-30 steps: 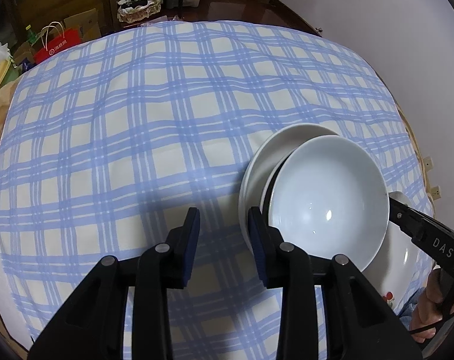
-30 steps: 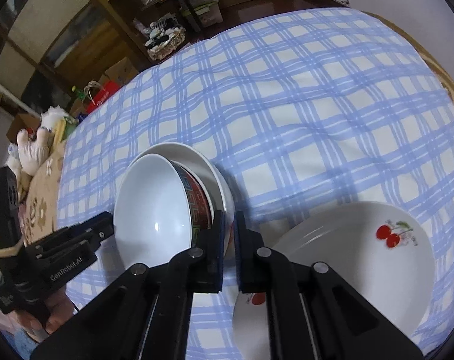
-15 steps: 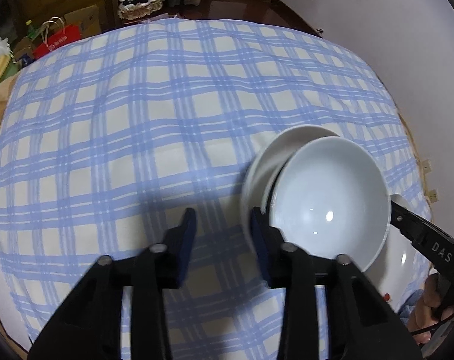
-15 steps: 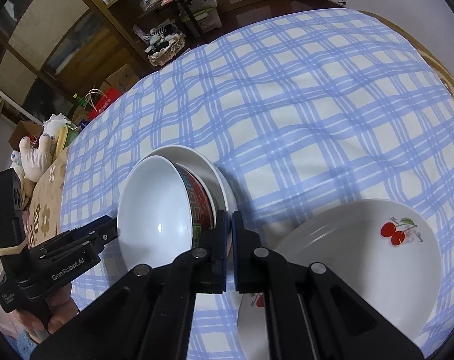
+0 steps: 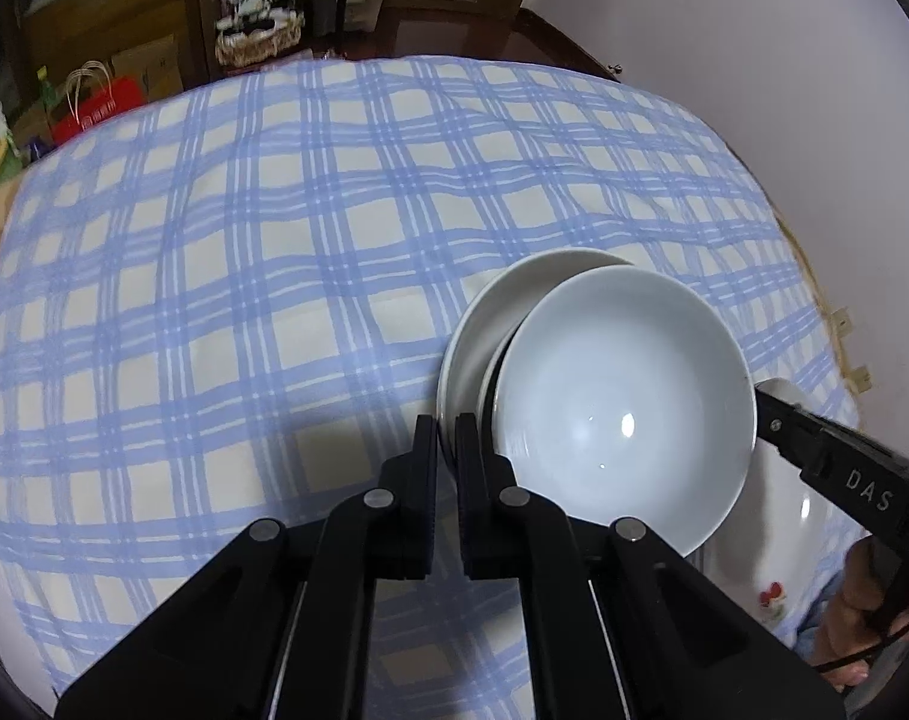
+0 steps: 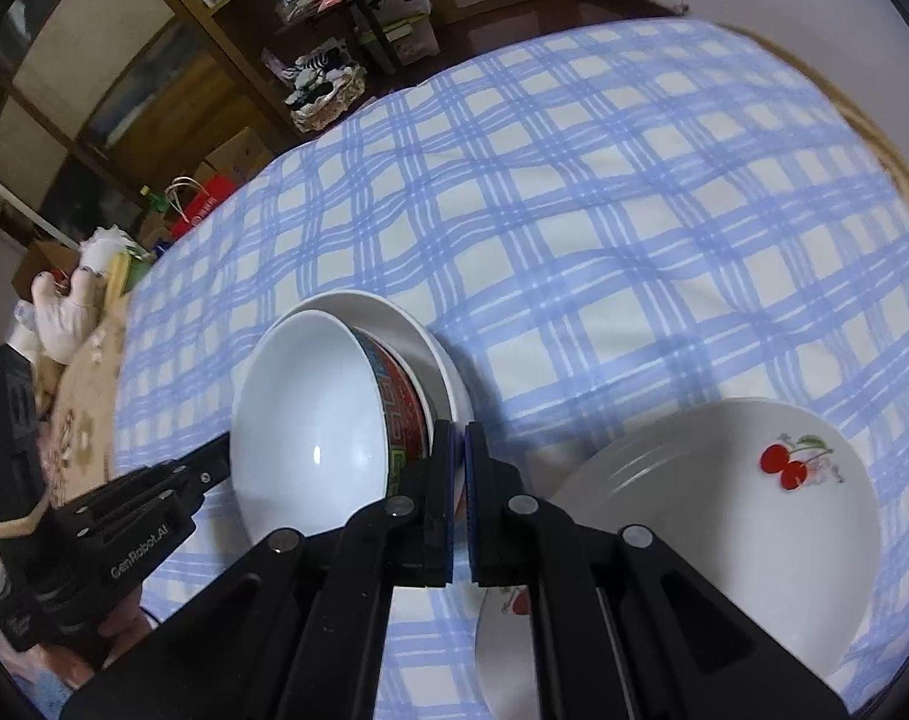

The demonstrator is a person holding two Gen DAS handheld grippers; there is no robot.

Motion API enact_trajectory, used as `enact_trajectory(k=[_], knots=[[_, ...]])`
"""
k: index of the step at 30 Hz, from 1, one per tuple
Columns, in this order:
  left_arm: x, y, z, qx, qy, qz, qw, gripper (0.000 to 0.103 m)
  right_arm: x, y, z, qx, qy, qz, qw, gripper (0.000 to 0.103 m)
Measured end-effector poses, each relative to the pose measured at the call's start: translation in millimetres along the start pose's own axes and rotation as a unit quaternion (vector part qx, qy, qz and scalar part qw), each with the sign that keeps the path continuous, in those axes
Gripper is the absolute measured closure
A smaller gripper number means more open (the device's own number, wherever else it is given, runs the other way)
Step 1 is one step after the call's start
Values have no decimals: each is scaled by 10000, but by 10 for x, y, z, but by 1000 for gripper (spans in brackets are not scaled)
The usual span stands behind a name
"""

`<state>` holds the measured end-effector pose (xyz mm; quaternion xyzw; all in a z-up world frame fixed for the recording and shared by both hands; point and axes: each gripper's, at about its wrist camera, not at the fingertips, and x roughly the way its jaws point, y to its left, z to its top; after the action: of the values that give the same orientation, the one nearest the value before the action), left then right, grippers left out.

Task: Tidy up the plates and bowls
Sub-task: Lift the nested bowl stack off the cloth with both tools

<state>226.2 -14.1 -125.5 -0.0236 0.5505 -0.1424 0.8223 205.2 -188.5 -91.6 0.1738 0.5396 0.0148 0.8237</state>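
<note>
A white bowl with a red patterned outside [image 5: 622, 396] [image 6: 310, 420] sits tilted inside a wider white bowl [image 5: 484, 312] [image 6: 430, 348] on the blue checked tablecloth. My left gripper [image 5: 446, 426] is shut on the near rim of the wider bowl. My right gripper [image 6: 459, 438] is shut on the rim at the opposite side; which of the two bowls it grips I cannot tell. It shows as a black finger marked DAS in the left wrist view [image 5: 826, 456]. Two white cherry plates [image 6: 742, 498] lie stacked to the right of the bowls.
The blue checked cloth [image 5: 274, 276] covers a round table. A wall [image 5: 724, 30] stands close on the right. Shelves, a basket [image 6: 325, 90] and a red bag [image 5: 97, 105] stand beyond the far edge.
My left gripper was open beside the bowls and has closed on the wider bowl's rim. The right gripper stayed shut on the bowls' rim. The bowls barely moved.
</note>
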Motion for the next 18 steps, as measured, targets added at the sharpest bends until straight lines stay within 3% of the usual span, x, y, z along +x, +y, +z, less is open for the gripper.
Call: enact_trajectory(k=[14, 18], knots=[[19, 32, 15, -106, 47, -40, 9999, 94, 34, 2, -9, -20, 35, -162, 9999, 97], [15, -21, 3, 112, 16, 140, 9998, 92, 41, 14, -27, -7, -32, -262, 9997, 97]])
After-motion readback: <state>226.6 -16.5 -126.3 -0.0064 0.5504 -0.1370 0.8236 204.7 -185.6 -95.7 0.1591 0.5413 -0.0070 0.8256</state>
